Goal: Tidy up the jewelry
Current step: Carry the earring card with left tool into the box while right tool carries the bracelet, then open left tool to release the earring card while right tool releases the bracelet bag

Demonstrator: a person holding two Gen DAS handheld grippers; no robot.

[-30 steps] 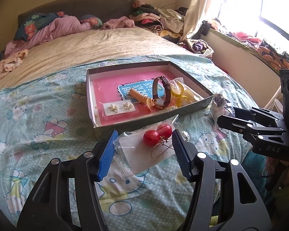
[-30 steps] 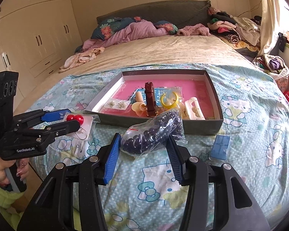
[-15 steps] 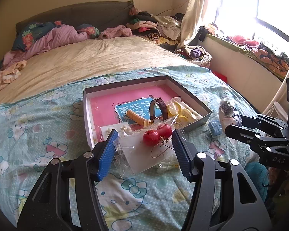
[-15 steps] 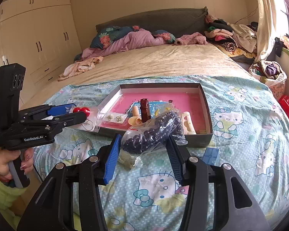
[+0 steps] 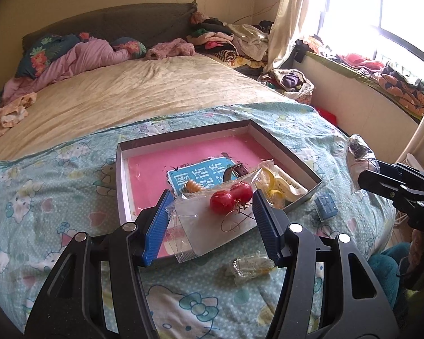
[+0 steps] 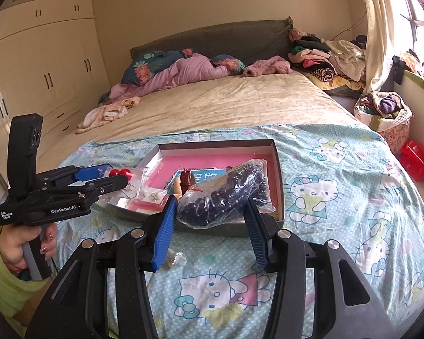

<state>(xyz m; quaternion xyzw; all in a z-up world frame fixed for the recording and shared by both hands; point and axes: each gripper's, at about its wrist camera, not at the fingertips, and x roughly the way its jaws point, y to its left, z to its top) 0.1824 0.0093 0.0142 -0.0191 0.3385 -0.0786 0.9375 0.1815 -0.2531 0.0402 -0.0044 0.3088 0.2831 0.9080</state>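
My left gripper [image 5: 212, 223] is shut on a clear bag of red ball earrings [image 5: 230, 199] and holds it above the near edge of the grey box with pink lining [image 5: 149, 166]. My right gripper [image 6: 209, 221] is shut on a clear bag of dark beads [image 6: 226, 195], lifted above the box's near right edge [image 6: 279, 186]. The box holds a watch [image 5: 236, 169], a beige ridged piece [image 5: 193, 188], yellow rings in a bag [image 5: 268, 180] and white earrings on a card [image 6: 155, 196]. Each gripper shows in the other's view: the left one [image 6: 110, 176], the right one [image 5: 364, 169].
A small blue box [image 5: 326, 206] and a small clear packet [image 5: 247, 265] lie on the Hello Kitty sheet [image 5: 56, 197] near the box. Pillows and clothes [image 5: 79, 53] are piled at the bed's head. A basket [image 6: 387, 115] and red item [image 6: 415, 159] sit on the floor to the right.
Both grippers have risen with their bags and moved toward the box. The left bag now hangs over the box's near edge, and the small packet on the sheet has come into view.
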